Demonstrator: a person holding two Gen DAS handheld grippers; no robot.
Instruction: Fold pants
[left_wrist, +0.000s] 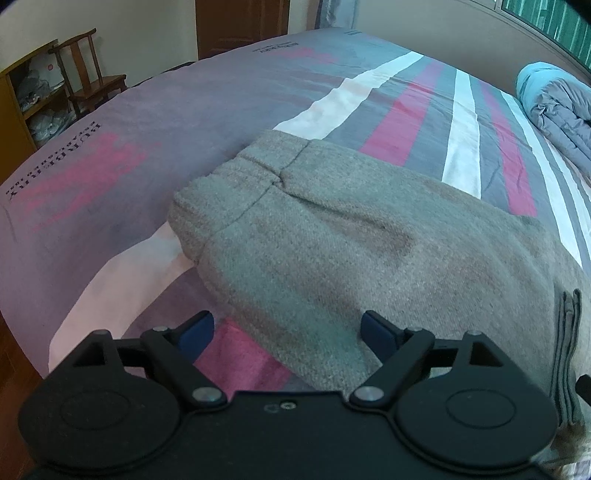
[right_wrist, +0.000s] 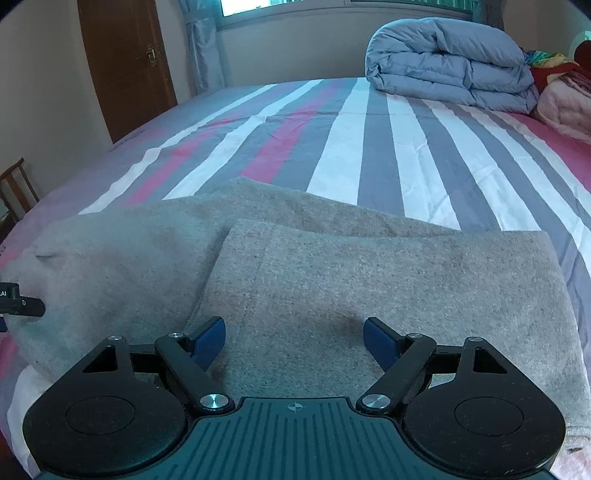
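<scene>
Grey knit pants (left_wrist: 332, 236) lie on the striped bed, the waistband end toward the far left in the left wrist view. In the right wrist view the pants (right_wrist: 369, 288) show a folded layer lying on top of the lower layer. My left gripper (left_wrist: 287, 332) is open and empty, its jaws straddling the near edge of the pants. My right gripper (right_wrist: 294, 338) is open and empty just above the top folded layer. The left gripper's tip (right_wrist: 22, 304) shows at the left edge of the right wrist view.
The bed sheet (right_wrist: 369, 147) has grey, white and pink stripes. A folded grey-blue duvet (right_wrist: 450, 62) and a pink blanket (right_wrist: 565, 107) lie at the far right of the bed. A wooden chair (left_wrist: 88, 70) and shelf (left_wrist: 22, 99) stand left of the bed. A door (right_wrist: 125, 62) is beyond.
</scene>
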